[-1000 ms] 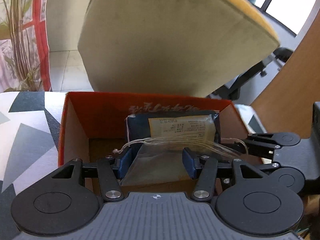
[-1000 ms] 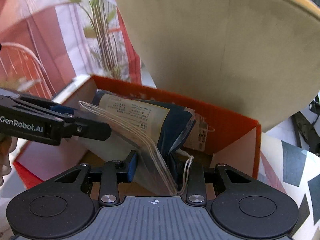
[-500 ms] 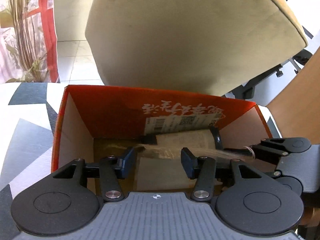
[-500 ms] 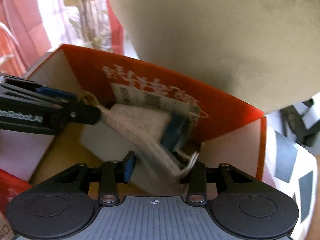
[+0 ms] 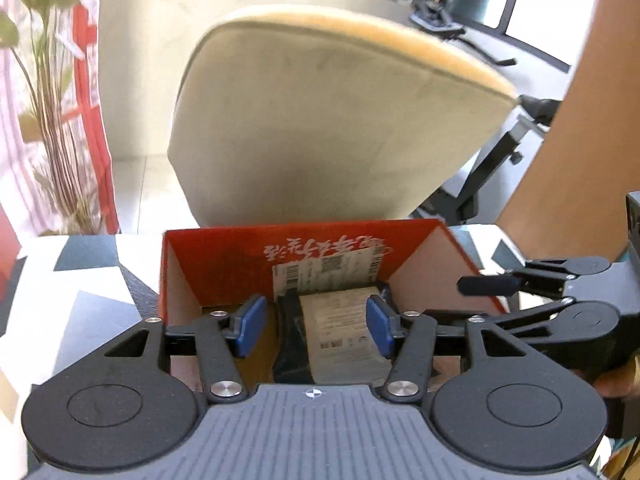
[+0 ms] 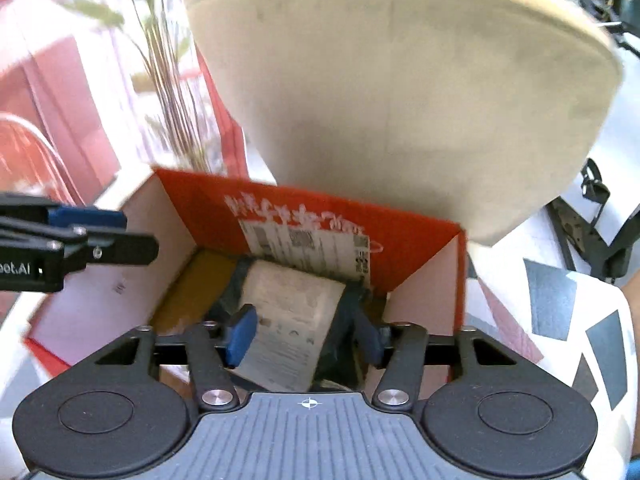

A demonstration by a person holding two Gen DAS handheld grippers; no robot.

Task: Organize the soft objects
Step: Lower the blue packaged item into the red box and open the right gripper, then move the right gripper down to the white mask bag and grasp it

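Note:
A dark blue soft package in clear plastic, with a pale paper label, lies on the floor of the red cardboard box. My left gripper hovers above the box's near side. Its jaws are opening and its blue pads stand clear of the package below. My right gripper hangs over the same package inside the box. Its jaws are also opening, with nothing pressed between them. Each gripper shows in the other's view, the right gripper at the right edge and the left gripper at the left.
The box stands at the far edge of a table with a grey, black and white geometric top. A beige chair back rises right behind it. A plant and a red-and-white banner stand at the left, a wooden panel at the right.
Both grippers held the bagged package over the box, lowered it in and let go. Both have since pulled back and up, and the right jaws stand much wider.

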